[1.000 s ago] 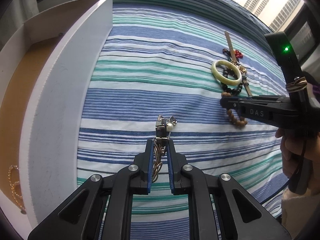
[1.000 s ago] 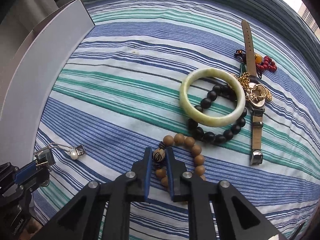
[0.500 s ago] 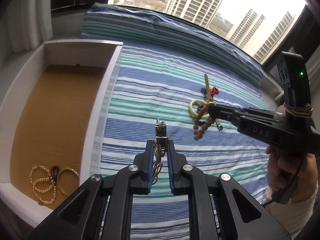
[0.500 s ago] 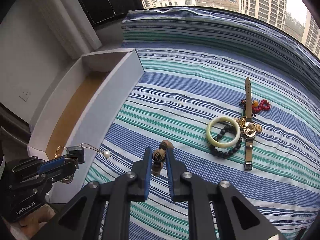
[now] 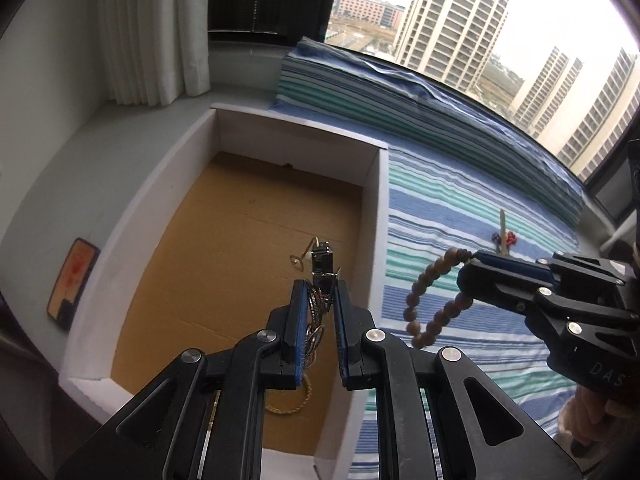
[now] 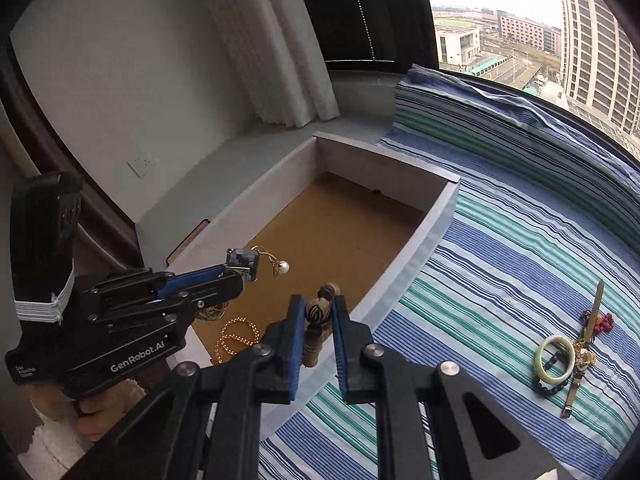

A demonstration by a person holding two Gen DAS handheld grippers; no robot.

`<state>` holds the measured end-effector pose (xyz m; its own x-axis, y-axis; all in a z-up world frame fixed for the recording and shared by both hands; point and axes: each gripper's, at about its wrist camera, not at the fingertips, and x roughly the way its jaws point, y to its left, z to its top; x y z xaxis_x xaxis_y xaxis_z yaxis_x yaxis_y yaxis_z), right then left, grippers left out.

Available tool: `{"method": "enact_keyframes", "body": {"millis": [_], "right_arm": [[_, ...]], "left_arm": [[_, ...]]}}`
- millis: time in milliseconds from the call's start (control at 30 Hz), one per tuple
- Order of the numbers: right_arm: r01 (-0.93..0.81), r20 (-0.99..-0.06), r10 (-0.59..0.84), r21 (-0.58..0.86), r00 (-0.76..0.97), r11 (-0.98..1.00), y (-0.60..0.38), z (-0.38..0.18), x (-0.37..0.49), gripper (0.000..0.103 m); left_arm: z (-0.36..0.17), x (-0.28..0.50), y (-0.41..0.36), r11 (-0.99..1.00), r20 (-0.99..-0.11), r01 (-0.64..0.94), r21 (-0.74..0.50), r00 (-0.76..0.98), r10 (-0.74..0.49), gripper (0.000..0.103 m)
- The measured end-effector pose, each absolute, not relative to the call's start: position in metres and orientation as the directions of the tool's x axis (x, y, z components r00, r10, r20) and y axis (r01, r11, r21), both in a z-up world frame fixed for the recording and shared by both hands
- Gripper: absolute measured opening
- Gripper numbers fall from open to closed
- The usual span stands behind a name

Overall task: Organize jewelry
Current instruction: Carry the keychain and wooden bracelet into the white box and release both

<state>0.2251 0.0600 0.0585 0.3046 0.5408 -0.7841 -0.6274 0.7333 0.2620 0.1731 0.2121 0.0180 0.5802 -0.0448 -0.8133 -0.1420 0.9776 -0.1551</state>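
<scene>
Striped bedcover (image 6: 500, 264) below and to the right of both grippers, blue, green and white. White box (image 5: 376, 208) with brown cardboard floor beside it, directly under the left gripper (image 5: 319, 308) and ahead-left of the right gripper (image 6: 316, 322).

Left gripper held above the box interior, jaws closed on a metal chain piece (image 5: 316, 300); chain coils pinched between the blue pads, a square clasp and a wire loop with a pearl (image 6: 284, 267) projecting past the fingertips. Seen from the right wrist camera, same gripper (image 6: 236, 270) left of and slightly ahead of the right one, gripped by a hand (image 6: 92, 420) at lower left.

Right gripper closed on a wooden bead bracelet (image 5: 432, 300); a striped bead (image 6: 317, 312) clamped between the pads, the remaining beads hanging as a loop below the fingertips. From the left wrist camera, right gripper (image 5: 476, 264) positioned right of the left one, over the bedcover just beside the box wall.

Inside the box, below and behind the left fingertips: gold bead bracelet (image 6: 236, 338) lying on the cardboard near the front wall, and a gold ring-shaped bangle (image 5: 296, 402), partly hidden by the gripper.

On the bedcover, well to the right of the right gripper: pale green bangle (image 6: 555, 358), black bead bracelet (image 6: 546, 388) under it, watch with tan strap (image 6: 588, 332), red bead cluster (image 6: 604, 320), all touching or overlapping in one group.
</scene>
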Motion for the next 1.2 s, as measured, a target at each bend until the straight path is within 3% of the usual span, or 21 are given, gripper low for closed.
{"method": "enact_keyframes", "body": {"millis": [400,633,667,700,733,800,900,1033,1100,1200], "right_arm": [[-0.673,-0.888,0.407,0.167,0.216,0.72,0.169,-0.043,0.243,0.014],[-0.686,-0.891,0.416,0.189,0.181,0.703,0.19,-0.068,0.24,0.016],[-0.683,-0.889,0.422,0.196,0.179,0.704,0.19,-0.067,0.24,0.021],[-0.679,-0.885,0.429,0.204,0.18,0.706,0.189,-0.065,0.24,0.031],[-0.673,-0.88,0.438,0.211,0.185,0.708,0.186,-0.06,0.24,0.034],[-0.67,-0.86,0.47,0.231,0.198,0.705,0.177,-0.047,0.239,0.034],[-0.673,-0.823,0.509,0.227,0.254,0.703,0.154,-0.017,0.234,0.034],[-0.655,-0.771,0.536,0.212,0.345,0.726,0.108,0.014,0.216,0.04],[-0.635,-0.751,0.535,0.204,0.387,0.745,0.078,0.015,0.204,0.047],[-0.575,-0.752,0.51,0.215,0.418,0.789,0.025,-0.001,0.191,0.048]], "left_arm": [[-0.079,0.197,0.299,0.935,-0.896,-0.335,-0.119,0.442,0.044,0.011],[-0.094,0.198,0.318,0.92,-0.907,-0.38,-0.091,0.413,0.08,0.013],[-0.093,0.198,0.319,0.918,-0.904,-0.387,-0.088,0.418,0.09,0.014],[-0.089,0.197,0.319,0.916,-0.901,-0.39,-0.091,0.425,0.091,0.023],[-0.084,0.196,0.32,0.915,-0.896,-0.39,-0.099,0.434,0.089,0.04],[-0.069,0.188,0.318,0.911,-0.88,-0.4,-0.098,0.463,0.108,0.063],[-0.042,0.18,0.303,0.924,-0.845,-0.373,-0.085,0.518,0.131,0.066],[-0.014,0.163,0.261,0.951,-0.803,-0.292,-0.096,0.588,0.099,0.08],[-0.007,0.154,0.23,0.97,-0.79,-0.226,-0.087,0.609,0.071,0.082],[-0.008,0.142,0.18,0.989,-0.787,-0.114,-0.095,0.617,-0.005,0.085]]}}
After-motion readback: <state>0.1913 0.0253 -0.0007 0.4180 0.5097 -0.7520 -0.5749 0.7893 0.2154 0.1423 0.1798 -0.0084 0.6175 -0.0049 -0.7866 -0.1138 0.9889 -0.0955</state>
